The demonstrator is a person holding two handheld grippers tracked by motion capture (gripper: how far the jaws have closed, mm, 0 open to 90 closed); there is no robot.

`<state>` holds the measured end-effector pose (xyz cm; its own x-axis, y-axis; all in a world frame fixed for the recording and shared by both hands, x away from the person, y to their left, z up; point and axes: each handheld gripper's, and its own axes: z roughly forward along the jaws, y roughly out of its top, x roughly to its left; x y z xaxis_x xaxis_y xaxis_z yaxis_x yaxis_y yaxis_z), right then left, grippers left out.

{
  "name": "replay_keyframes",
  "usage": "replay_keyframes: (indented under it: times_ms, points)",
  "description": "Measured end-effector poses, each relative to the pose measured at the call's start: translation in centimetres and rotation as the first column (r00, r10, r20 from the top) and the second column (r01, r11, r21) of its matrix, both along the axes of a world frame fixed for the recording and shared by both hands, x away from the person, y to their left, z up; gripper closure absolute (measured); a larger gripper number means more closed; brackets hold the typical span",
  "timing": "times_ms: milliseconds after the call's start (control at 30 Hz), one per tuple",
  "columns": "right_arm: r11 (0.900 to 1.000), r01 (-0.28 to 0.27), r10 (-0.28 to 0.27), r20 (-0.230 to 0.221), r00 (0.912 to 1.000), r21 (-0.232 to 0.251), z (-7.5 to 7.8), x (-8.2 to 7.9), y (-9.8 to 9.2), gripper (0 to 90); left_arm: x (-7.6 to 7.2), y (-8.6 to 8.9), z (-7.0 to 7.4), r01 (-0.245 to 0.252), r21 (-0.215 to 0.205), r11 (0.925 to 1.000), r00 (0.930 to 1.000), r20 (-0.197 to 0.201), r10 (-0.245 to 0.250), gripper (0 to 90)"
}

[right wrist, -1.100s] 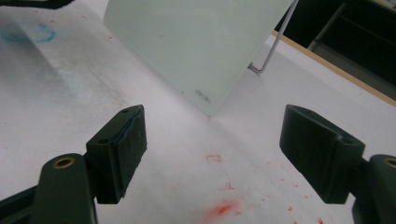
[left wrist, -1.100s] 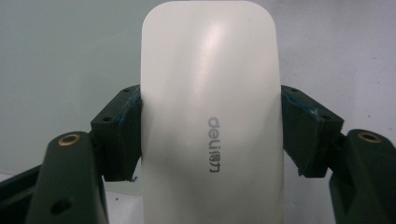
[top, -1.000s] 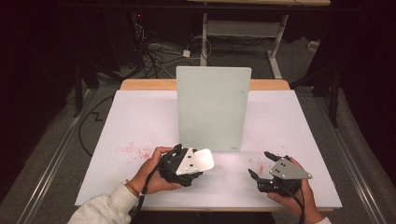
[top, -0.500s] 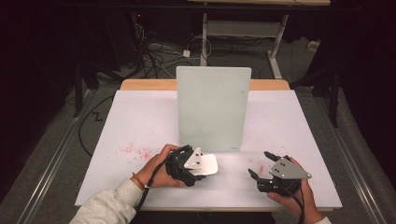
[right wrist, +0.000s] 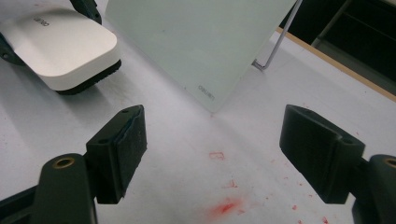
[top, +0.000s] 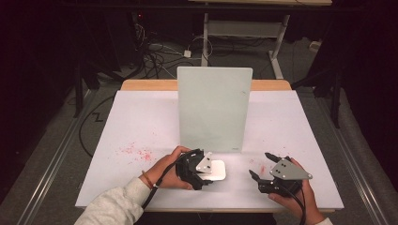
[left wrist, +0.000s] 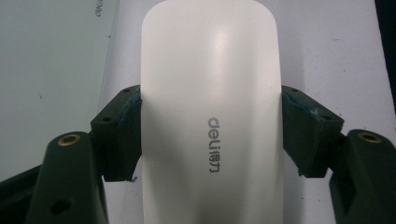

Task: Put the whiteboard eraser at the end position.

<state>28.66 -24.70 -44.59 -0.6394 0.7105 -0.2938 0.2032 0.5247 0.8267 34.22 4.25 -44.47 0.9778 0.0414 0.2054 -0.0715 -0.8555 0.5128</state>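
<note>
High view: a pale green rectangular glass board [top: 213, 110] stands upright near the middle of the white tabletop [top: 141, 122], hiding whatever lies behind it. Just in front of its lower edge, the left gripper [top: 206, 168] grips a white, rounded plastic eraser block [top: 216, 170], partly covered by the gripper's grey plate. The right gripper [top: 263, 168] sits well apart to the right, jaws spread and empty. Red smudges [top: 136, 152] speckle the tabletop at left.

Left gripper view: the white block [left wrist: 212, 112] runs off the bottom edge, so its full length is cut off. Both black jaws press against its two long sides, clamped on it; grey lettering marks its top. The glass board [left wrist: 51, 70] shows at left.

Right gripper view: the jaws stand wide apart above the bare tabletop [right wrist: 187, 154], touching nothing. A red stain [right wrist: 226, 205] lies between them. The white block [right wrist: 60, 46], with a dark underside, rests at upper left, beside the board's lower corner [right wrist: 201, 51]; a thin wire stand [right wrist: 275, 44] props the board.
</note>
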Motion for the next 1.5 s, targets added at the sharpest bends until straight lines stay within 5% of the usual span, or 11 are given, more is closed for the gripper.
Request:
replay_keyframes:
  times_ms: [500, 700, 1033, 1133, 1500]
  points:
    - [1.000, -0.007, 0.007, -0.005, 1.0000, -0.004, -0.1, 0.0, 0.1, 23.6, 0.0, -1.7, -0.7, 0.050, 0.052, 0.9974, 0.9987, -0.012, -0.049, 28.7]
    - [1.000, -0.013, 0.013, -0.004, 0.9999, -0.007, -0.1, 0.0, 0.1, 23.5, -0.2, -1.5, -0.2, 0.029, -0.018, 0.9994, 0.9994, -0.016, -0.029, 26.0]
    - [1.000, -0.016, 0.016, -0.003, 0.9999, -0.003, 0.0, -0.1, 0.2, 23.6, -0.7, -0.7, 0.8, -0.010, -0.092, 0.9957, 0.9992, 0.037, 0.014, 23.8]
    - [1.000, -0.013, 0.013, 0.001, 0.9999, 0.001, 0.1, -0.2, 0.1, 23.6, -1.0, -0.1, 1.1, -0.050, -0.123, 0.9911, 0.9943, 0.087, 0.061, 22.7]
    - [1.000, -0.019, 0.019, 0.003, 0.9998, 0.001, 0.1, -0.3, 0.3, 23.6, -0.8, 2.4, 2.4, -0.151, -0.251, 0.9560, 0.9682, 0.157, 0.195, 21.3]
